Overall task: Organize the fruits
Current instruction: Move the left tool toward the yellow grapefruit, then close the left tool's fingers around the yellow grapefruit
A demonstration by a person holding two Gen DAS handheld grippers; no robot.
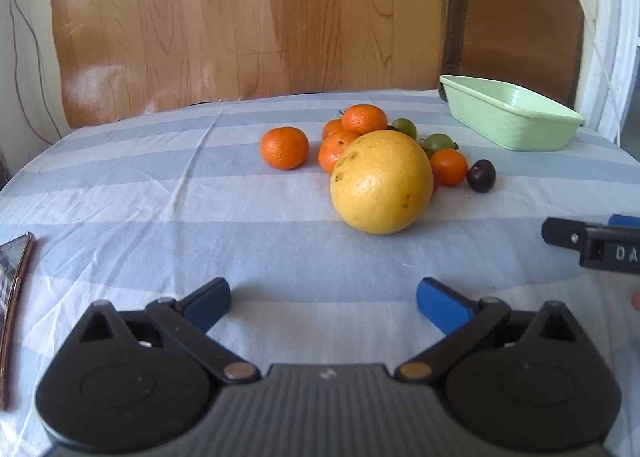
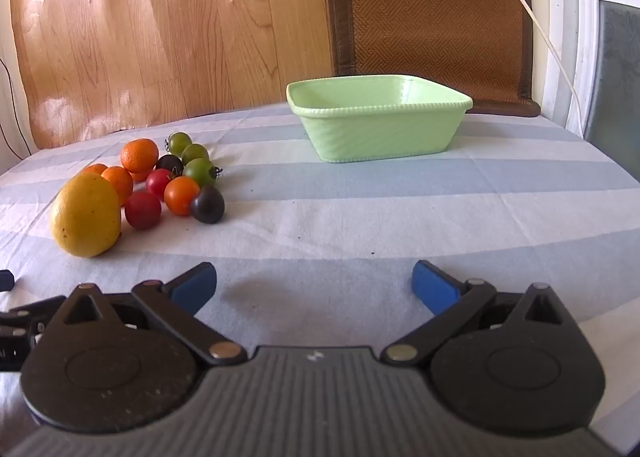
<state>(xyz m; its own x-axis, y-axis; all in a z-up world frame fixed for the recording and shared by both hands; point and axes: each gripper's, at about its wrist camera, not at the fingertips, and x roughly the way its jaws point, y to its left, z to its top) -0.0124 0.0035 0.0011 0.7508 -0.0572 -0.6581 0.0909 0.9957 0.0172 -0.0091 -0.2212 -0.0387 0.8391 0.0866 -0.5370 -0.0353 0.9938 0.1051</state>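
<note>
Two wide-open, empty hand-held grippers, left hand-held gripper (image 1: 323, 302) and right hand-held gripper (image 2: 314, 287), face a fruit pile (image 2: 136, 189) beside a green dish (image 2: 380, 129) on the striped tabletop (image 2: 360, 217).

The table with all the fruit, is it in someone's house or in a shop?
Probably a house: a striped tablecloth, a chair pulled up behind it, and a green dish beside the fruit.

A striped cloth (image 2: 360, 217) covers the table. Behind stand a wood-grain board (image 1: 240, 17) and a woven brown mat (image 2: 432, 17).
</note>
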